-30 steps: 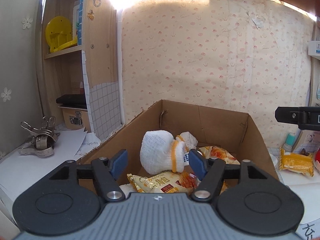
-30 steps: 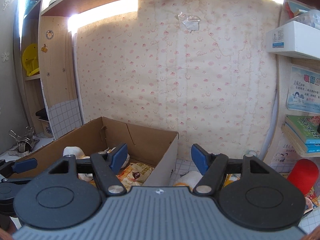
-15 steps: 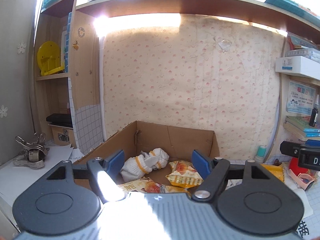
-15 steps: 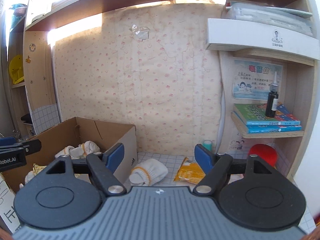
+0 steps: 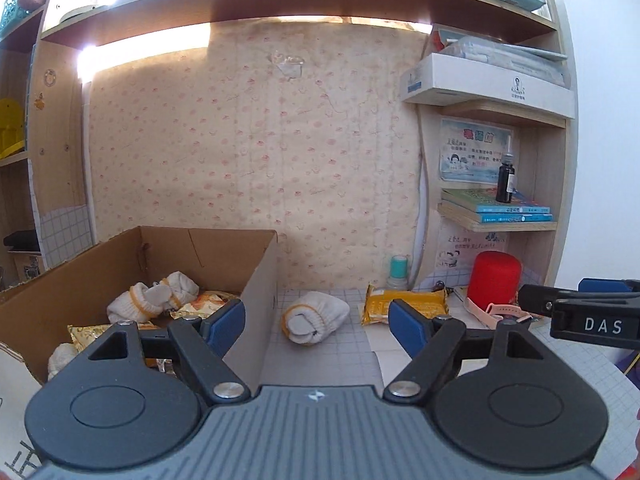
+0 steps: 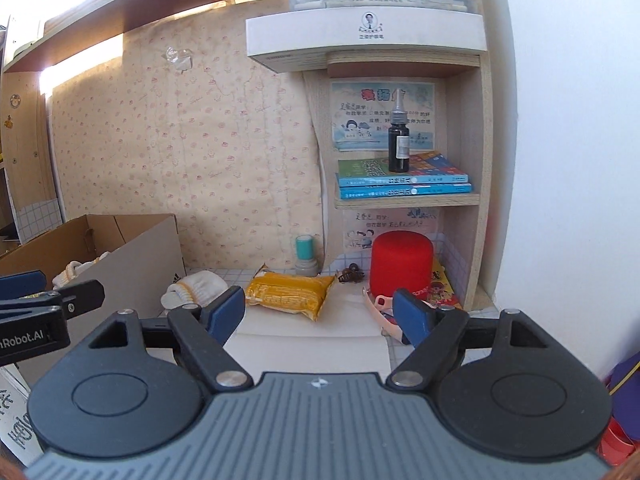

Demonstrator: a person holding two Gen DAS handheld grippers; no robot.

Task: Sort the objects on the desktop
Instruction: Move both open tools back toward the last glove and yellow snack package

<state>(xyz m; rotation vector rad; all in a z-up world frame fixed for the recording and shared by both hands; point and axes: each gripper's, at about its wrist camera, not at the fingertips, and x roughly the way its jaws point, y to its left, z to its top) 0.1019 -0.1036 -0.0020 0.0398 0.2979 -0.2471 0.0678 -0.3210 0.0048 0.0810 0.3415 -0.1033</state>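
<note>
A cardboard box [image 5: 262, 280] [image 6: 156, 248] stands on the desk at the left, holding rolled white socks [image 5: 152, 300] and yellow snack packets [image 5: 88, 334]. Right of the box, on the desk, lie a rolled white sock [image 5: 314, 318] [image 6: 196, 286] and a yellow snack packet [image 5: 404, 306] [image 6: 290, 294]. My left gripper [image 5: 318, 326] is open and empty, back from the loose sock. My right gripper [image 6: 320, 314] is also open and empty, in front of the yellow packet. The right gripper's arm shows at the right edge of the left wrist view.
A red cylinder [image 6: 402, 268], a pink watch strap [image 5: 496, 311], a teal-topped stamp [image 6: 306, 256] and a brown hair clip [image 6: 351, 274] sit by the right shelf unit. Books [image 6: 400, 182] and a dark bottle [image 6: 399, 146] rest on the shelf. A wallpapered wall closes the back.
Both grippers swung right, away from the box. The loose sock, the yellow packet and the right shelf came into view. Both stayed open and empty.
</note>
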